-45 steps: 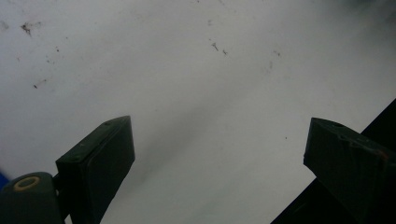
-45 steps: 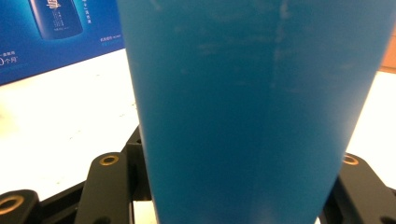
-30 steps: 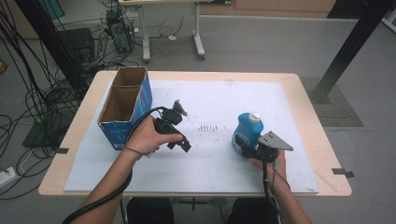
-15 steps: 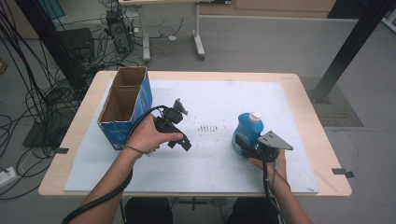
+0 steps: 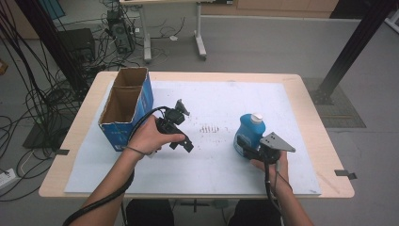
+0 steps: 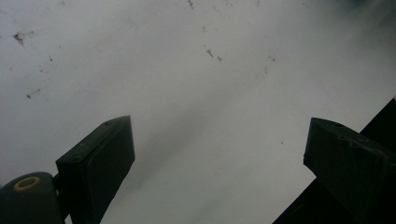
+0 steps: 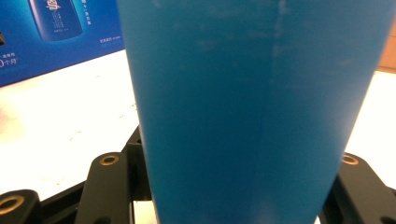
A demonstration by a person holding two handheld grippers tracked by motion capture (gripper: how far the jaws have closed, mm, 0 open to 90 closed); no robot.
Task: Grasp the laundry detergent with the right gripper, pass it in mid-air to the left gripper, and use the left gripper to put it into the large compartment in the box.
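Toward the right half of the surface (image 5: 301, 94), closer to the near edge than the far one, the blue bottle (image 5: 249, 133) stands upright with its white cap (image 5: 256, 117) on top. Right claw (image 5: 244, 147) is pinching the bottle low on its body, coming in from the near-right side; right hand (image 5: 275, 165) behind it, grey three-cornered plate (image 5: 276, 141) on top. In the right gripper view the bottle (image 7: 257, 107) fills the gap between both jaws, pads tight against its sides.

Left claw (image 5: 181, 126) sits left of centre, held in the left hand (image 5: 150, 136), cable looping back along the forearm. Its jaws are spread wide with nothing between them; the left gripper view looks down on bare white mat (image 6: 196, 93) with a few dark specks.

Open cardboard box (image 5: 124, 106), blue on the outside, stands near the left edge, long side running toward the far-left corner, just beside the left hand. Patch of dark specks (image 5: 209, 128) on the mat between the two claws. Bottle and box well apart.
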